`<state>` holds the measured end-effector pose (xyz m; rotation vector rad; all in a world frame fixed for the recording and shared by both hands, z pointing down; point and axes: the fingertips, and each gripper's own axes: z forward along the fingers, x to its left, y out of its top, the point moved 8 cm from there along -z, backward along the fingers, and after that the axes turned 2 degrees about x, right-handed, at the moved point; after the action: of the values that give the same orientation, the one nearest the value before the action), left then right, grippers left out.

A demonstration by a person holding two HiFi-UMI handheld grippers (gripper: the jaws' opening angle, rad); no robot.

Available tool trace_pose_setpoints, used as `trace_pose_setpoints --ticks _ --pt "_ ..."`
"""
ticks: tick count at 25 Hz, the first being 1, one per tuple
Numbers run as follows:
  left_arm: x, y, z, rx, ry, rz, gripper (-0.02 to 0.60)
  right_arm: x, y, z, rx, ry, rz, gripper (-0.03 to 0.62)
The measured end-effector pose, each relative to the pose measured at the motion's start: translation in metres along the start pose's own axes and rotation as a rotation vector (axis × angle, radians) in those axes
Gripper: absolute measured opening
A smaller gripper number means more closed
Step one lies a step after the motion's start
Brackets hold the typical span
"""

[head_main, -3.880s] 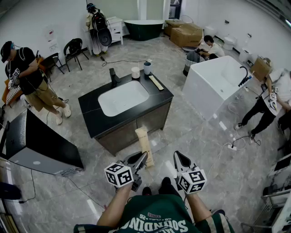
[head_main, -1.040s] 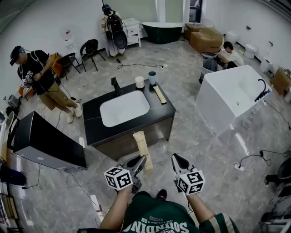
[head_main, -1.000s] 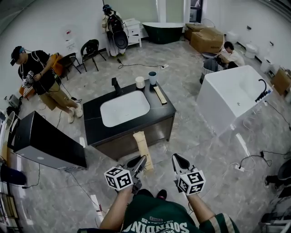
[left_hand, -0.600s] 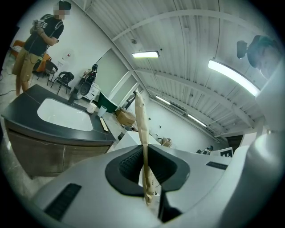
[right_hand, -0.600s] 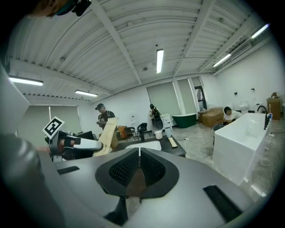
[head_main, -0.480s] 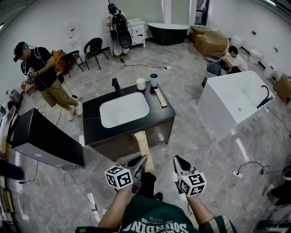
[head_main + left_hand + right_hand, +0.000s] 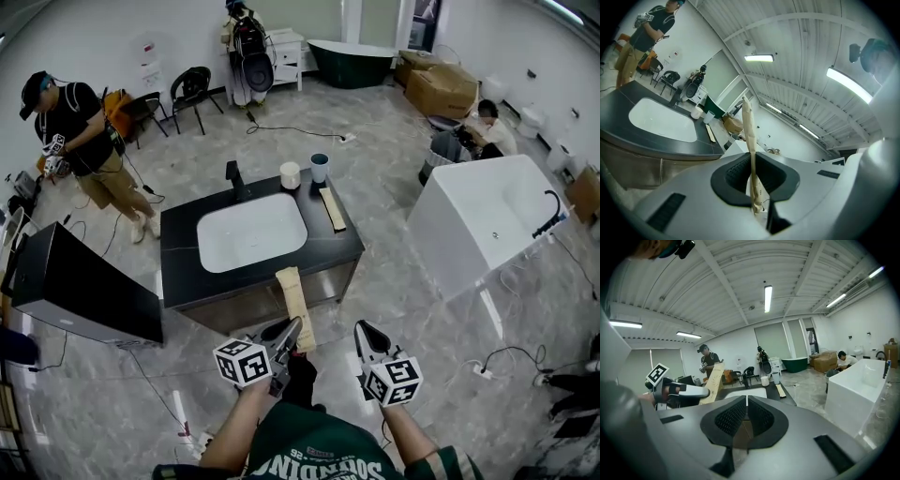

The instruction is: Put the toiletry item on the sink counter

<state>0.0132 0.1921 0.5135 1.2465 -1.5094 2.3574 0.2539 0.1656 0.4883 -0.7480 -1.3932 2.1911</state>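
My left gripper [image 7: 291, 330] pinches the toiletry packet [image 7: 292, 292] just short of the sink counter [image 7: 176, 258]; right gripper [image 7: 360, 330] closed, empty; next I should carry it above the counter, then release.

Sink counter [image 7: 178, 234] at frame centre, basin [image 7: 251, 232] set in it. Faucet [image 7: 233, 175] behind basin, two cups [image 7: 290, 175] to its right at the far edge. Toiletry item [image 7: 293, 295] before the near edge, just above left gripper [image 7: 289, 330]. Right gripper [image 7: 364, 333] alongside. Bathtub [image 7: 487, 220] at frame right.
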Motion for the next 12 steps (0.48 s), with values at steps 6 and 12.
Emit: trace_pose_setpoints --ticks 6,12 --pt "0.041 0.036 0.045 -0.012 -0.01 -0.036 0.035 -0.025 0.023 0.064 0.018 0.015 0.003 0.043" --pt "0.077 0.077 0.089 0.002 -0.018 -0.066 0.034 -0.046 0.059 0.13 0.039 0.028 0.004 0.043"
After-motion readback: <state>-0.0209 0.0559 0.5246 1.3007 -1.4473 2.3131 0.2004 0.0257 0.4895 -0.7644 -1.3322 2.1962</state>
